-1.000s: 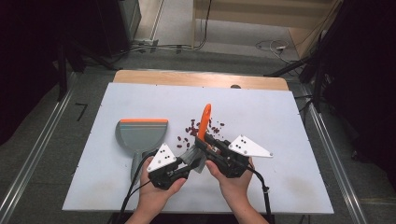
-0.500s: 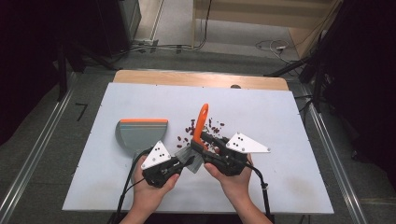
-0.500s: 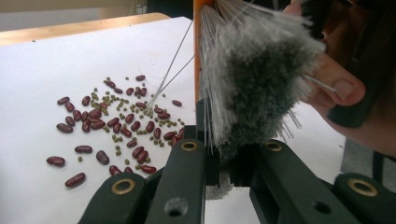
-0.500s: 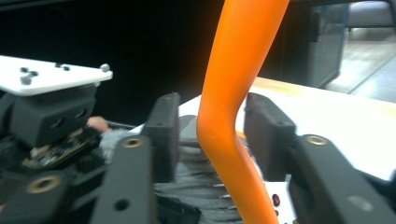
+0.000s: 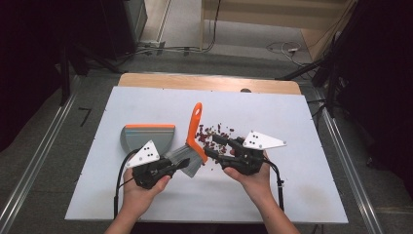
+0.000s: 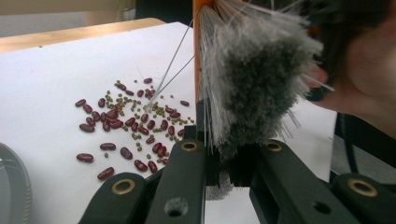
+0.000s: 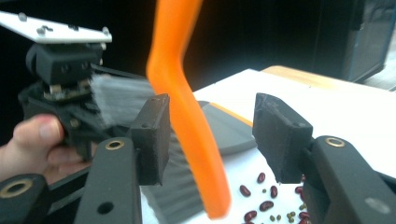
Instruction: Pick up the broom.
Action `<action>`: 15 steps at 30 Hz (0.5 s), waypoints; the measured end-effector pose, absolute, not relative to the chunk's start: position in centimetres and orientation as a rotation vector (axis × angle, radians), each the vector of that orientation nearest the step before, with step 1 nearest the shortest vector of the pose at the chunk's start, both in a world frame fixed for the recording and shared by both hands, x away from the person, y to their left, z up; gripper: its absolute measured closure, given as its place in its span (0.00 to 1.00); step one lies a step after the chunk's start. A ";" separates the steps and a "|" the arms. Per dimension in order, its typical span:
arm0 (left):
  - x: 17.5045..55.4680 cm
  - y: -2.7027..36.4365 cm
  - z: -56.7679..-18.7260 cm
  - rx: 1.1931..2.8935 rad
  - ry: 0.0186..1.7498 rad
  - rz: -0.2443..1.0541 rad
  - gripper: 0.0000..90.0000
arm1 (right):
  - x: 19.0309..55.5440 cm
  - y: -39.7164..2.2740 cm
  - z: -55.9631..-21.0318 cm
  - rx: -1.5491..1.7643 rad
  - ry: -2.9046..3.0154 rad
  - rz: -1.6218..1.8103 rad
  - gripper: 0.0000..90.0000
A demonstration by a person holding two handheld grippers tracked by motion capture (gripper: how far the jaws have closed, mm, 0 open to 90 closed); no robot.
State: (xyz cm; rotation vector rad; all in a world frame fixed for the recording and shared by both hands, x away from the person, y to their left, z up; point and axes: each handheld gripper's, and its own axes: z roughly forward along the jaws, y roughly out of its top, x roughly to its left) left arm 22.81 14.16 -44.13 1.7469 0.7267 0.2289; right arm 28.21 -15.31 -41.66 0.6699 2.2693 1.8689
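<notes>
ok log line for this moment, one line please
left hand-held gripper: shut on brush bristles | right hand-held gripper: jaws just opening, orange handle between, pads off | beans: scattered | dustpan: untouched

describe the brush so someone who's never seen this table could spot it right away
On the white table, look just in front of the person's hands, right of the grey dustpan. The brush stands there beside the scattered beans, its grey bristles pinched in the left tongs. Its bent orange handle, the only bright tall thing there, sets it apart.

brush (image 5: 194, 141): 1 | dustpan (image 5: 146, 136): 1 | bean pile (image 5: 216, 132): 1 | grippers: 2
</notes>
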 end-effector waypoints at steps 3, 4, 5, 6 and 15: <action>23.0 15.2 -43.8 1.747 0.675 0.198 0.96 | 28.8 -15.4 -42.2 0.645 2.360 1.886 0.49; 23.0 15.2 -43.8 1.747 0.675 0.198 0.96 | 28.8 -15.3 -42.3 0.631 2.390 1.876 0.49; 23.0 15.3 -43.7 1.752 0.662 0.196 0.96 | 28.8 -15.3 -42.3 0.631 2.390 1.876 0.49; 23.0 15.5 -43.7 1.752 0.649 0.190 0.96 | 28.7 -15.2 -42.3 0.610 2.413 1.866 0.49; 22.8 15.6 -43.6 1.758 0.511 0.101 0.96 | 28.3 -14.7 -42.7 0.454 2.556 1.908 0.57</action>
